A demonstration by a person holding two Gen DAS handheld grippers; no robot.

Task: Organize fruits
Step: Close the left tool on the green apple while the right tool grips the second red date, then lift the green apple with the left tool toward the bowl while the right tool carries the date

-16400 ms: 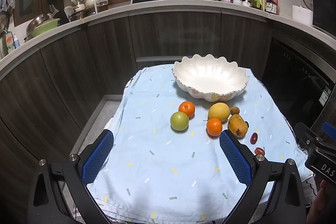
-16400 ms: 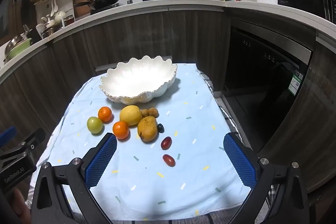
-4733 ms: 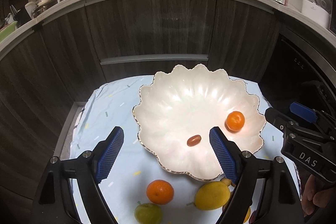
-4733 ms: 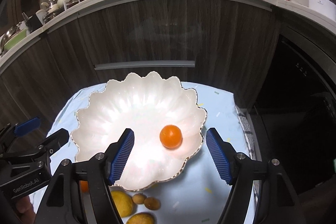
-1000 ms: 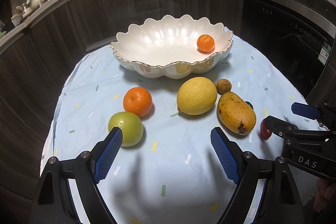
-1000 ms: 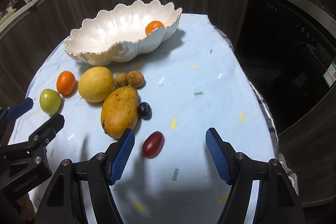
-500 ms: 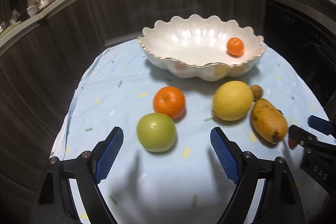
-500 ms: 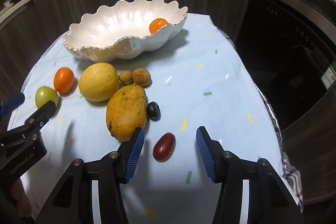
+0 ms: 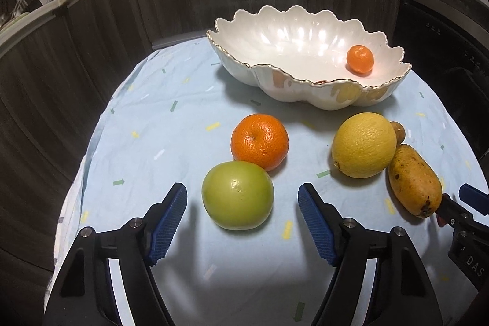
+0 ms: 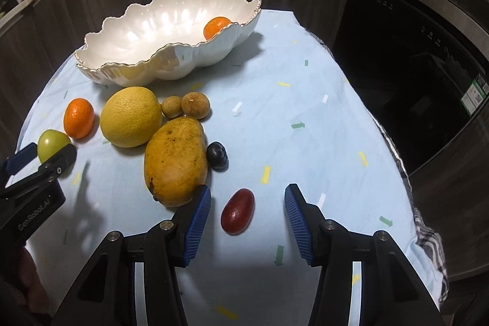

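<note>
A white scalloped bowl (image 9: pixel 305 93) (image 10: pixel 195 63) stands at the back of the blue cloth and holds a small orange (image 9: pixel 360 59) (image 10: pixel 216 26). My left gripper (image 9: pixel 243 197) is open, its pads on either side of a green apple (image 9: pixel 237 199) (image 10: pixel 50 144). An orange (image 9: pixel 259 141) (image 10: pixel 79 118), a lemon (image 9: pixel 363 144) (image 10: pixel 131 116) and a mango (image 9: pixel 414 181) (image 10: pixel 175 161) lie on the cloth. My right gripper (image 10: pixel 247 197) is open around a dark red date (image 10: pixel 237 211).
Two small brown fruits (image 10: pixel 186 106) and a dark berry (image 10: pixel 217 155) lie by the mango. The blue cloth (image 10: pixel 305 112) covers a small table with dark cabinets behind and a dark appliance (image 10: pixel 412 51) to the right.
Both grippers have come down and forward. The left one now straddles the green apple. The right one has narrowed and now straddles the red date.
</note>
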